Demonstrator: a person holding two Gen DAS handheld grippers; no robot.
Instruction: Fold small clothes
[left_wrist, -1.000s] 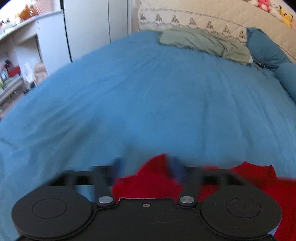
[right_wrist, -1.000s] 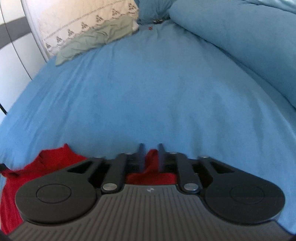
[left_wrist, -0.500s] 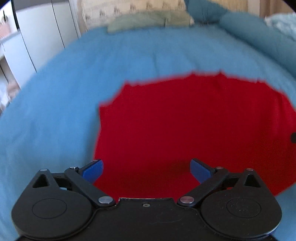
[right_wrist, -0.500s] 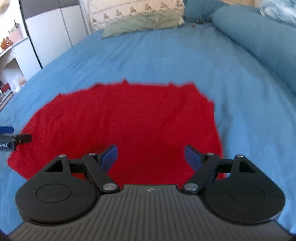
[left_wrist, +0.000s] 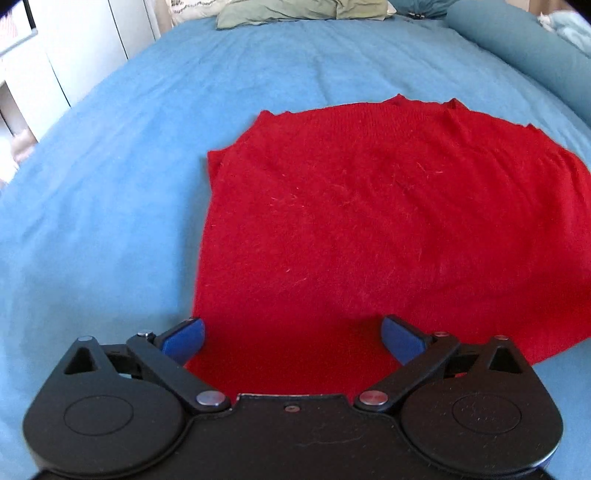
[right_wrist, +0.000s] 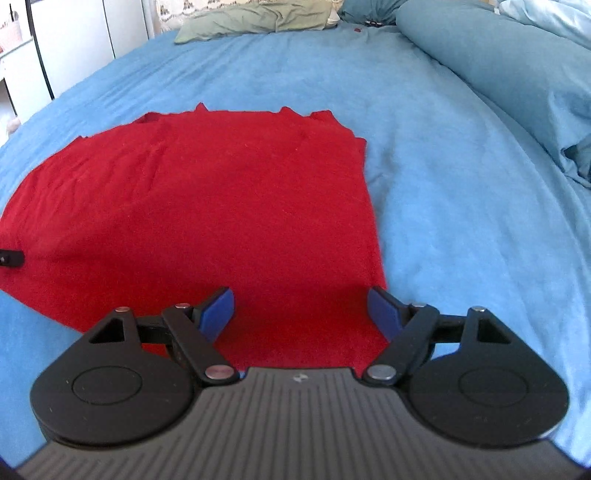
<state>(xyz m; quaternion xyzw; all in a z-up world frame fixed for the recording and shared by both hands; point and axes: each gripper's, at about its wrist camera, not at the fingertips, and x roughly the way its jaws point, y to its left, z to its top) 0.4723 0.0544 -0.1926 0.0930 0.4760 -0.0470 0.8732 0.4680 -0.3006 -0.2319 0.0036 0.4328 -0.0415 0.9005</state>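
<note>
A red knit garment (left_wrist: 369, 221) lies spread flat on the blue bedspread (left_wrist: 110, 184); it also shows in the right wrist view (right_wrist: 207, 214). My left gripper (left_wrist: 293, 339) is open and empty, hovering over the garment's near left corner. My right gripper (right_wrist: 303, 312) is open and empty, hovering over the garment's near right corner. A tip of the left gripper (right_wrist: 9, 257) shows at the left edge of the right wrist view.
A green pillow (left_wrist: 295, 11) lies at the head of the bed, also in the right wrist view (right_wrist: 255, 18). A blue duvet roll (right_wrist: 498, 66) runs along the right side. White cabinets (left_wrist: 55, 55) stand to the left of the bed.
A second ago both grippers were shut on the garment's edge. They have let go, opened wide and drawn back; the garment now lies flat.
</note>
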